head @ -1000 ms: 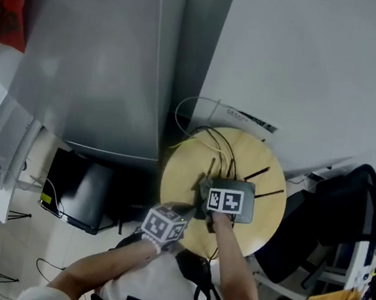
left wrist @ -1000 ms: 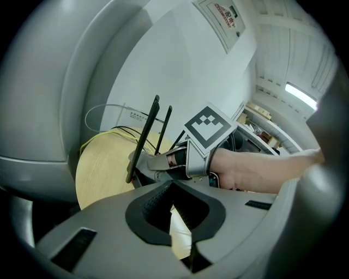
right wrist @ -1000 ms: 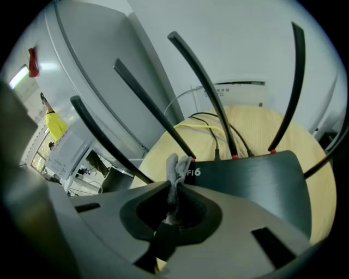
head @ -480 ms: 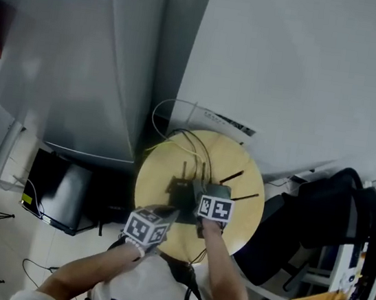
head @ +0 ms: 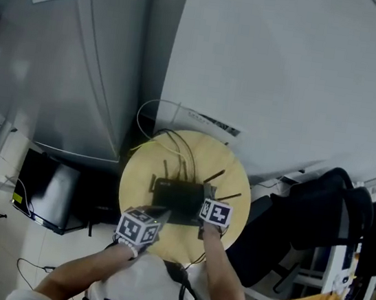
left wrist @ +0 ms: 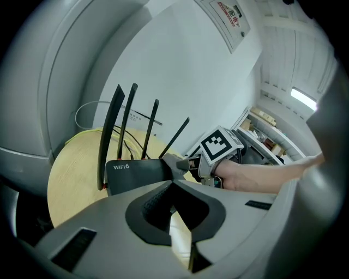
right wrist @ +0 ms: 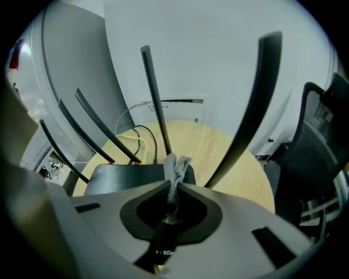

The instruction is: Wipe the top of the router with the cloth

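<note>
A black router (head: 176, 197) with several upright antennas lies on a round wooden table (head: 144, 174). In the left gripper view its near face (left wrist: 136, 170) reads WIFI6. My right gripper (head: 207, 198) is at the router's right end, shut on a small grey cloth (right wrist: 176, 165) that rests on the router's top (right wrist: 122, 177). The cloth (left wrist: 173, 162) and the right gripper's marker cube (left wrist: 219, 146) also show in the left gripper view. My left gripper (head: 158, 214) sits at the router's near left edge. Its jaws (left wrist: 173, 182) are shut with nothing between them.
A tall grey cabinet (head: 75, 61) stands left of the table and a white wall (head: 288, 77) rises behind it. White and yellow cables (head: 157, 115) run off the table's back. A black chair (head: 318, 213) is at the right, a dark box (head: 44, 188) on the floor at the left.
My right gripper has slid the cloth rightward across the router's top, leaving more of the top uncovered. The left gripper has stayed at the router's near left edge. The head view has shifted.
</note>
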Demonstrator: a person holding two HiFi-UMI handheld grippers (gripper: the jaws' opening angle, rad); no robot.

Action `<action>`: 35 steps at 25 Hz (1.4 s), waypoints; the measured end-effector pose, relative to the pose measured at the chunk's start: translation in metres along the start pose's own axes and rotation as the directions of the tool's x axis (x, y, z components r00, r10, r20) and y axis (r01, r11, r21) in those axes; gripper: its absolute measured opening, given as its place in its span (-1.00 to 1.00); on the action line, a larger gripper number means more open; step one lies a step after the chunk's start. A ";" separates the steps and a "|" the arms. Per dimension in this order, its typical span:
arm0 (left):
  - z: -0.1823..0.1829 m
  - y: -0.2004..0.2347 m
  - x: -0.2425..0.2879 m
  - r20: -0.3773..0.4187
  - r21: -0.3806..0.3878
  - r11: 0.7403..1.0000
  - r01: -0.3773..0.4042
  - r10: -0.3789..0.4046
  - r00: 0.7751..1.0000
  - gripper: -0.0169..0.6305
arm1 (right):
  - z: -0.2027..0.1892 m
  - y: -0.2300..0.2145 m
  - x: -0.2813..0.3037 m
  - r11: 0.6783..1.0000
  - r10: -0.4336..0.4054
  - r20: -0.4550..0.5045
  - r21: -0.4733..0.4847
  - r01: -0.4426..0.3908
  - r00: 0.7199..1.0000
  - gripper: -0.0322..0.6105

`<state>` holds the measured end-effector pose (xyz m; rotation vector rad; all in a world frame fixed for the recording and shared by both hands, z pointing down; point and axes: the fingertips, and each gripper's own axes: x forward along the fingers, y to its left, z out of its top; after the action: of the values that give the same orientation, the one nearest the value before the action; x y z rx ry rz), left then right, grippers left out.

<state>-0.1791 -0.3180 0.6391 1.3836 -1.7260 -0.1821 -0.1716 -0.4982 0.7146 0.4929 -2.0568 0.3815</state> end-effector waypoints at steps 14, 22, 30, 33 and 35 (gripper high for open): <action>-0.008 -0.001 0.000 0.023 -0.038 0.999 -0.037 0.038 0.999 -0.95 | -0.007 -0.018 0.000 0.975 -0.108 0.060 -0.187 0.118 0.992 -0.79; -0.005 0.009 -0.012 0.038 -0.037 0.996 -0.080 0.081 0.996 -0.95 | -0.017 0.035 0.000 0.982 0.038 0.004 -0.186 -0.036 0.999 -0.79; -0.011 0.025 -0.024 0.045 -0.059 0.991 -0.117 0.119 0.992 -0.96 | -0.033 0.111 -0.004 0.951 0.187 -0.058 -0.239 -0.196 0.981 -0.79; -0.013 0.034 -0.031 0.050 -0.070 0.989 -0.134 0.137 0.989 -0.96 | -0.039 0.138 -0.005 0.934 0.229 -0.084 -0.261 -0.243 0.970 -0.79; -0.014 0.039 -0.036 0.054 -0.076 0.986 -0.145 0.150 0.987 -0.96 | -0.042 0.153 -0.005 0.922 0.256 -0.098 -0.276 -0.273 0.962 -0.79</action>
<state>-0.1976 -0.2674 0.6513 1.2035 -1.8455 -0.2031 -0.2129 -0.3445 0.7200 0.0254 -2.0803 0.2451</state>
